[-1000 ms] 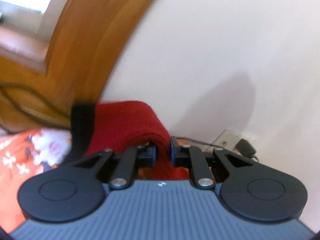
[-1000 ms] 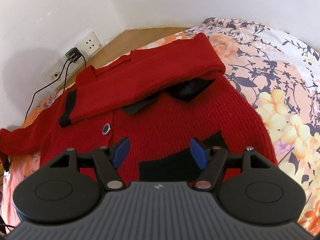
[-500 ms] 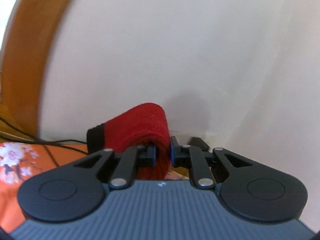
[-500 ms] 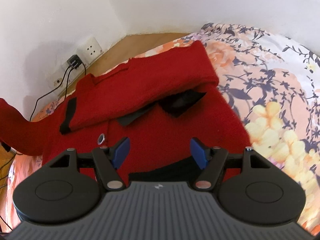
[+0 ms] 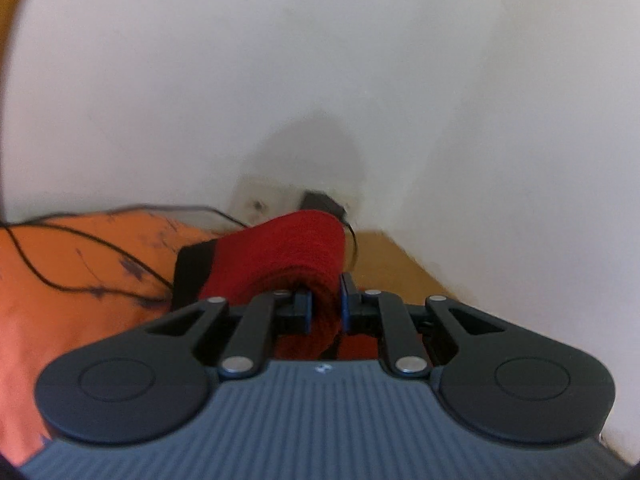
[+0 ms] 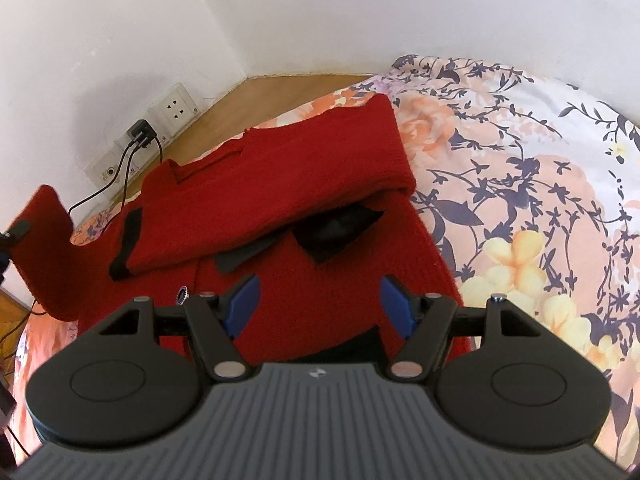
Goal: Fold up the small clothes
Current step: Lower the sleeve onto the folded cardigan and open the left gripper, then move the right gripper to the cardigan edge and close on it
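A red cardigan [image 6: 304,216] lies spread on a flowered sheet [image 6: 520,184], its body flat and one sleeve [image 6: 248,200] folded across the chest, the black cuff [image 6: 127,240] of that sleeve pointing toward the wall side. A dark button [image 6: 182,294] shows on the front, and black patches sit lower on the body.

The right tongs [image 6: 320,306] hang above the lower front of the cardigan with the jaws spread wide and nothing between the blue pads [image 6: 244,304]. The knit lies below and ahead of them, apart from both pads.

The left tongs [image 5: 325,306] are clamped on the other sleeve [image 5: 288,256]. The jaws stand narrow, with red knit pinched between them; the sleeve bulges up over the tips and drapes away forward and to the left, ending in a black cuff [image 5: 192,272]. In the right wrist view this lifted sleeve [image 6: 44,248] rises at the far left edge, clear of the sheet, while the rest of the cardigan lies flat.

Behind the sleeve a wall socket [image 5: 260,200] holds a black plug [image 5: 320,202], and thin cables [image 5: 80,264] trail over the orange part of the sheet [image 5: 60,320]. A wooden ledge [image 5: 392,264] runs along the wall.
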Demonstrator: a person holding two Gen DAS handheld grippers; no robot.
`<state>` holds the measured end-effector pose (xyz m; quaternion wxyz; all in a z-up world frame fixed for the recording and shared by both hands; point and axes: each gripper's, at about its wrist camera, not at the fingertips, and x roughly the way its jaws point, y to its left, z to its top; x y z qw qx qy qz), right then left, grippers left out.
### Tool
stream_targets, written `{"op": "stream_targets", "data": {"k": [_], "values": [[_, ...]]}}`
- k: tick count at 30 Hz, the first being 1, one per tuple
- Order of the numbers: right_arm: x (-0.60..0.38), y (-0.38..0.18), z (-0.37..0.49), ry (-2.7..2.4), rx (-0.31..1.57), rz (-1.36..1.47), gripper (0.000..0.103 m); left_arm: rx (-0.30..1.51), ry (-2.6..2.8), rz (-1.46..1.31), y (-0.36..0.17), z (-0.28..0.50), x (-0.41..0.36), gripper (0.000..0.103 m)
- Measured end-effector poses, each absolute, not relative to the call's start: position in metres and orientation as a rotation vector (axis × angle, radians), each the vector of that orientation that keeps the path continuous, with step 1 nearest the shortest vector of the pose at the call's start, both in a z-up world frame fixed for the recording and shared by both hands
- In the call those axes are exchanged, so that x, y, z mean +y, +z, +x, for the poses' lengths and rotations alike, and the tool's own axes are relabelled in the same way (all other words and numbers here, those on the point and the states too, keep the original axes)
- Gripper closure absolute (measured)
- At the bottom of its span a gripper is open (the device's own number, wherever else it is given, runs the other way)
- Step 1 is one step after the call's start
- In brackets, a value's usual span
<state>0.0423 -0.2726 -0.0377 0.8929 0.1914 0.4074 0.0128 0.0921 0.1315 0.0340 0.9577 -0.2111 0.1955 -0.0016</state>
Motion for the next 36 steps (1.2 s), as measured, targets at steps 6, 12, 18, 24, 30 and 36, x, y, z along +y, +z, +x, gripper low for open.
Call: {"op": "stream_targets", "data": {"k": [6, 12, 18, 24, 30, 36], "values": [[-0.278, -0.041, 0.049, 0.036, 0.852, 0.406, 0.03, 0.491, -0.064, -0.393, 0.009, 0.087, 0.099, 0.088], [-0.277, -0.046, 0.055, 0.053, 0.871, 0.406, 0.03, 0.589, -0.091, -0.347, -0.031, 0.094, 0.081, 0.088], [-0.273, -0.05, 0.06, 0.072, 0.887, 0.401, 0.03, 0.657, -0.102, -0.327, -0.049, 0.093, 0.071, 0.086], [-0.267, -0.055, 0.066, 0.097, 0.926, 0.396, 0.03, 0.729, -0.123, -0.303, -0.049, 0.089, 0.068, 0.082], [-0.248, -0.046, 0.079, 0.172, 0.945, 0.382, 0.028, 0.747, -0.123, -0.283, -0.033, 0.07, 0.077, 0.068], [-0.209, -0.037, 0.099, 0.318, 0.963, 0.361, 0.023, 0.776, -0.071, -0.254, -0.024, 0.045, 0.088, 0.068]]}}
